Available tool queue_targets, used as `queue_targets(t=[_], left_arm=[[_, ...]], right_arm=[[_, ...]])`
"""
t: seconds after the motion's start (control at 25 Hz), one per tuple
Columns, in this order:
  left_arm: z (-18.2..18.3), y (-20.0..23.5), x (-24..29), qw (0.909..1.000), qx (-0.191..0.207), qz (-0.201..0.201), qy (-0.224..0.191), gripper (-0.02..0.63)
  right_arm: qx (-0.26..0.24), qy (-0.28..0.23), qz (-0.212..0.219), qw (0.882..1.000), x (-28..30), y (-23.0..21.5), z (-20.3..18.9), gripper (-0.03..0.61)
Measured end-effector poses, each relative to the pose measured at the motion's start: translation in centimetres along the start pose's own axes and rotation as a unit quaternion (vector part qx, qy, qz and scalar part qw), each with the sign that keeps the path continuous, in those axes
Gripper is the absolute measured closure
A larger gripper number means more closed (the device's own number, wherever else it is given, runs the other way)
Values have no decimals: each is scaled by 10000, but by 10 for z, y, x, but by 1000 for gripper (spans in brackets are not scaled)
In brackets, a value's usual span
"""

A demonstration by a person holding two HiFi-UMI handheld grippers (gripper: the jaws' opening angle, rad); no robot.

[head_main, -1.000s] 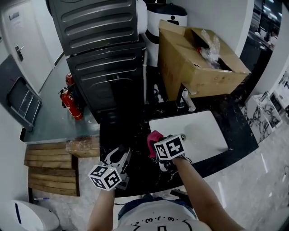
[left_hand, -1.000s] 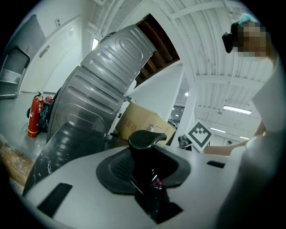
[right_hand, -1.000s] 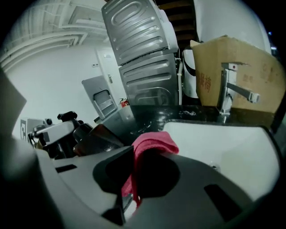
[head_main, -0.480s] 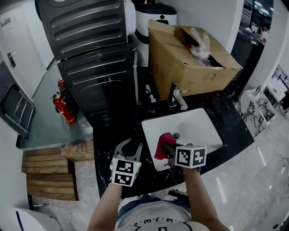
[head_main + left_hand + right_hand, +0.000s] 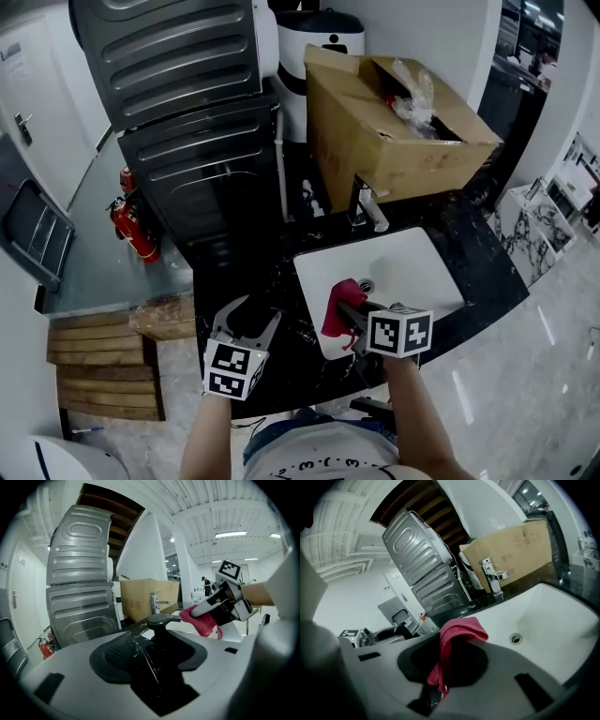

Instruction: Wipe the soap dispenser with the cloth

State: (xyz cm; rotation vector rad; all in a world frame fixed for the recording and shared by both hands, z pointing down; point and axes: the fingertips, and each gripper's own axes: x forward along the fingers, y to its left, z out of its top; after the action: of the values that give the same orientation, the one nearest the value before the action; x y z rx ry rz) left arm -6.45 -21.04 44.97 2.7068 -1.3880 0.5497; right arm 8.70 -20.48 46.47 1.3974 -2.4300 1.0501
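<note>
Black marble desk [image 5: 469, 234] carries a white sink [image 5: 412, 267], with a faucet [image 5: 366, 208] at its twelve o'clock and a cardboard box [image 5: 394, 122] behind that. Two stacked grey machines [image 5: 187, 94] stand at eleven o'clock. The black soap dispenser [image 5: 161, 619] sits on the desk at the sink's eight o'clock, upright between the fingers of the left gripper [image 5: 246, 323]. Those fingers have just been opening and now stand spread wide, released from it. At the dispenser's three o'clock, over the sink's near rim, the right gripper [image 5: 354, 309] has its fingers clenched on the red cloth [image 5: 457, 632], which bunches and hangs down.
</note>
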Motion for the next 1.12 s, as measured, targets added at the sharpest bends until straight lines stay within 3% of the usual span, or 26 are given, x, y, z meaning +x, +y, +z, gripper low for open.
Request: queue_targets(t=[0.24,0.52,0.92,1.04,1.12], left_arm=[[-23,31,-25,9986,-12,460,257,386],[-10,-9,-26,9991,-418,-79,2,385],[-1,-24,6,9889,-542,1365,226,439],[1,-24,8,9885,-471,1426,181,481],[1,-21,5,9924,-408,1151,118,488]], right_arm=[[-7,97,71,9999,8,2,-5,531],[11,64,127,9999,12,4,-4,531],[186,16,-82,9998,-3,-14,-10,531],[195,23,-80,9998,-6,-13,-12,531],[200,21,-70,9998,-8,-13,-13,529]])
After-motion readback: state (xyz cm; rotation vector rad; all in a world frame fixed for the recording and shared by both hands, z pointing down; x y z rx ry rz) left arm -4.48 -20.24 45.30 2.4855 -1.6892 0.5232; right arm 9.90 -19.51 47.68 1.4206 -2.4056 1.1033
